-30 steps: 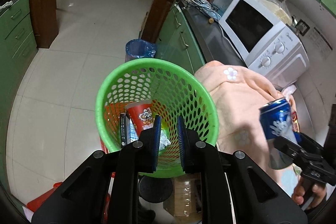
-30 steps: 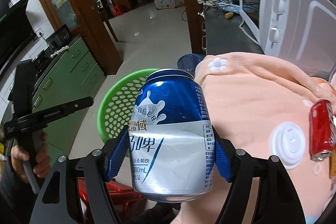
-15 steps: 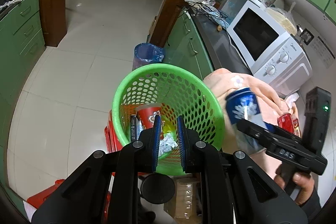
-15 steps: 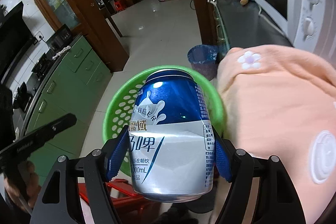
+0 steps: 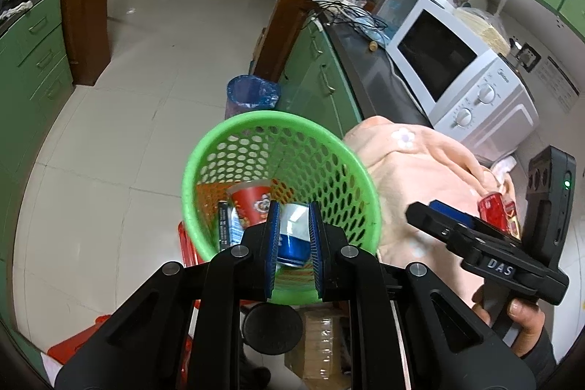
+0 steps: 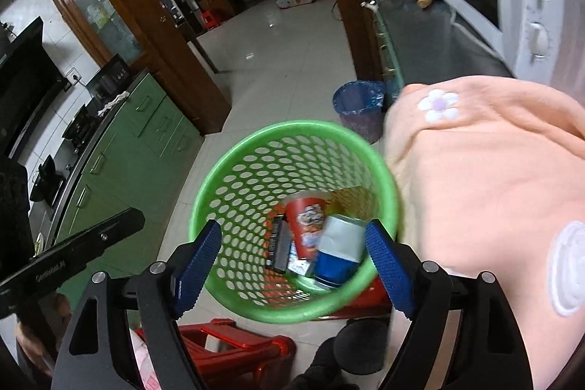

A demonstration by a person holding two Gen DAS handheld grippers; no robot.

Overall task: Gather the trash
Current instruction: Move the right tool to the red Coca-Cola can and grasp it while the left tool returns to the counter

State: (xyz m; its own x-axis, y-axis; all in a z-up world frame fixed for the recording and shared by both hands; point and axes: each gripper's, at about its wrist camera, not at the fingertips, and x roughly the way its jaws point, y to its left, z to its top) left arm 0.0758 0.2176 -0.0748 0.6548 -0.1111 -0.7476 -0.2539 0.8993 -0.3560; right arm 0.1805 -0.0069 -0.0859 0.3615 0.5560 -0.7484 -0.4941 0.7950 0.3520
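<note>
A green perforated basket (image 5: pixel 256 119) (image 6: pixel 292 127) stands below both grippers. In it lie a blue and white drink can (image 5: pixel 292 233) (image 6: pixel 340 254), tilted and blurred, a red paper cup (image 5: pixel 252 203) (image 6: pixel 307 225) and a dark flat pack. My right gripper (image 6: pixel 292 229) hangs over the basket with its jaws opening wide and nothing between them. My left gripper (image 5: pixel 294 211) also points into the basket; its pads stand a narrow gap apart and hold nothing. A red can (image 5: pixel 493 214) rests on the peach cloth (image 5: pixel 420 170) behind the right gripper.
The peach flowered cloth (image 6: pixel 493 170) covers the counter edge right of the basket. A white microwave (image 5: pixel 457 72) sits behind it. A blue-lined bin (image 5: pixel 252 94) stands on the tiled floor beyond. A red plastic stool (image 6: pixel 237 346) is under the basket. Green cabinets line the left.
The right gripper carried the blue can left from above the cloth to over the basket, then opened; the can has dropped into the basket. The left gripper stayed put.
</note>
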